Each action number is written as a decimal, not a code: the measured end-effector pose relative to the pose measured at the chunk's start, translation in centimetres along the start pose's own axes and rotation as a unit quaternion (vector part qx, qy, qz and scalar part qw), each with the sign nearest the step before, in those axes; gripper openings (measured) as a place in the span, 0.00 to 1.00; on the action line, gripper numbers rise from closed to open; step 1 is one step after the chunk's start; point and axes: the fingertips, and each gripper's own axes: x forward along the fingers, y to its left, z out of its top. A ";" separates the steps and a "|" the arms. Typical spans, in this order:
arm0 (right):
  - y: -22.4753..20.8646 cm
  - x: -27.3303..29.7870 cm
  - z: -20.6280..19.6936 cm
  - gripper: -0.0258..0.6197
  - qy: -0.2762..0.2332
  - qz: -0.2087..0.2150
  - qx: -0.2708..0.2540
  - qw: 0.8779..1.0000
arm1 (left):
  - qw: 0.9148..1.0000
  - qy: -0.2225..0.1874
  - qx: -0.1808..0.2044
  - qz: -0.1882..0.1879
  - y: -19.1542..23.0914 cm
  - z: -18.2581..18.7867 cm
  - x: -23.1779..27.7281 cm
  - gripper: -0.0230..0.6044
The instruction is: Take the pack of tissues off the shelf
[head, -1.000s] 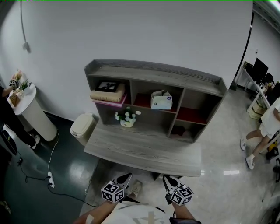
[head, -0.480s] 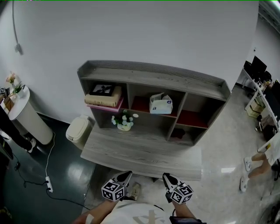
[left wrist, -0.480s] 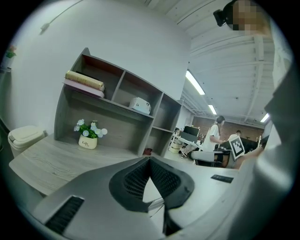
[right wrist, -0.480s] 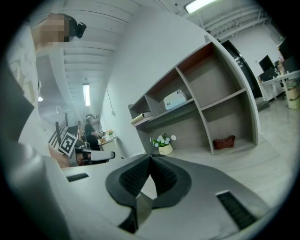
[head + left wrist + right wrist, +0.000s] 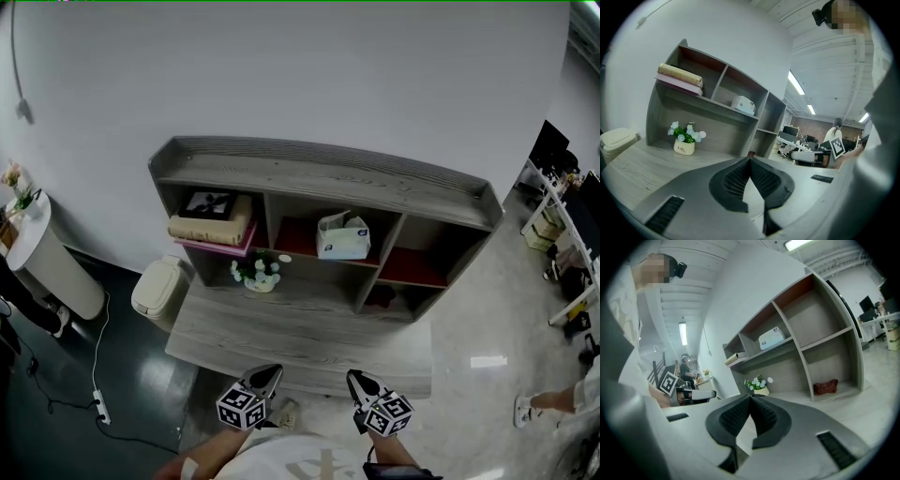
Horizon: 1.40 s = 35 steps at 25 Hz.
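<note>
Head view: a grey wood-grain shelf unit point(image 5: 319, 174) stands against a white wall, and everything below sits on or by it.
Worktop: a grey wood-grain desk board point(image 5: 300, 330) juts forward from the foot of the shelf unit.
Bin: a cream lidded waste bin point(image 5: 154, 289) stands on the floor, just beside the worktop's left edge.
Left gripper point(image 5: 273, 372): it hangs at the worktop's front edge; its jaws are pressed together with nothing between them, as the left gripper view point(image 5: 750, 157) confirms.
Right gripper point(image 5: 353, 377): it hangs at the same front edge, beside the left one; its jaws are likewise closed and empty point(image 5: 750, 396).
Books: a tan book on a pink one point(image 5: 212, 229) lie flat in the upper left compartment.
Task object: a white rectangular pack of tissues point(image 5: 343, 236) rests in the upper middle compartment, on its red floor, well apart from both grippers.
Flowers: a small white pot of pale flowers point(image 5: 255, 274) stands at the worktop's back edge, toward its left corner.
Cloth: a dark red bundle point(image 5: 382, 297) lies in the lower right compartment.
</note>
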 end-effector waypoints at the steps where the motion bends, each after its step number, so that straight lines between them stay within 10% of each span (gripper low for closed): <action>1: -0.3 0.3 0.2 0.05 0.000 -0.002 0.000 1.000 | 1.000 0.001 0.001 -0.003 0.2 0.2 0.5 0.06; 35: -3.6 6.1 3.3 0.05 -0.019 -0.087 -0.004 0.996 | 0.994 0.014 0.032 -0.100 5.0 5.4 9.4 0.06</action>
